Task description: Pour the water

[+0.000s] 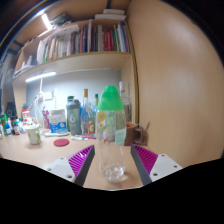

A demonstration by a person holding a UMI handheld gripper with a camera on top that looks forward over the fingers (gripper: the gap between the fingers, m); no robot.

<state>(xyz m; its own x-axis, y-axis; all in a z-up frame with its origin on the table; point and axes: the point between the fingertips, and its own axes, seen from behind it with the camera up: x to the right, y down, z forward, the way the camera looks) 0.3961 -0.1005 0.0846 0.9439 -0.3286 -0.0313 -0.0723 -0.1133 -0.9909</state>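
A clear plastic bottle with a green cap stands upright between my gripper's fingers. My gripper is shut on the bottle's lower body, with the magenta pads pressing on both sides. The bottle's rounded base shows just above the wooden desk top. I cannot tell whether the base rests on the desk. The bottle looks mostly empty.
Several bottles and jars stand along the back of the desk, with a white cup and a small red disc to the left. A bookshelf hangs above. A plain wall closes the right side.
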